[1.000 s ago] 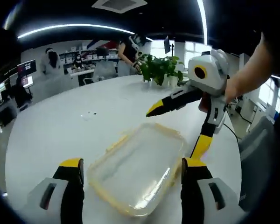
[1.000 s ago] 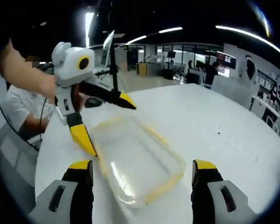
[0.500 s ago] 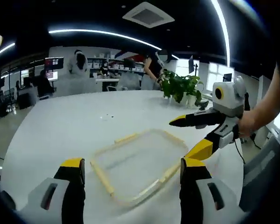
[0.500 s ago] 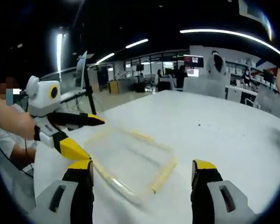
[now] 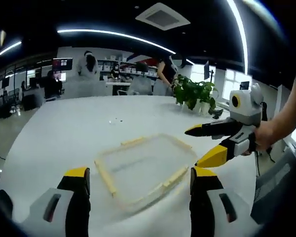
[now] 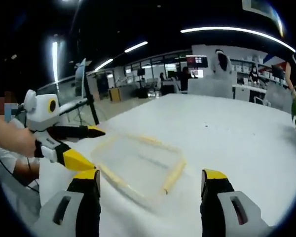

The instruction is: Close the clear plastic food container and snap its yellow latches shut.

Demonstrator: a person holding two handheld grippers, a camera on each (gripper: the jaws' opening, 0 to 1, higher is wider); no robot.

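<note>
We hold the left gripper [image 5: 135, 180] and right gripper [image 6: 152, 182] spread wide, just short of the clear container [image 5: 145, 168] lying flat on the white table [image 5: 64, 133], bare surface beyond its yellow latches [image 6: 173, 175].

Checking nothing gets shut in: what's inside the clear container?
Through the clear container, just the white table shows, no contents visible; glare and blur could hide something small.

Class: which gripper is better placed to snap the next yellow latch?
Probably either: left gripper and right gripper both stand open, flanking the clear container on the white table, touching neither latch.
</note>
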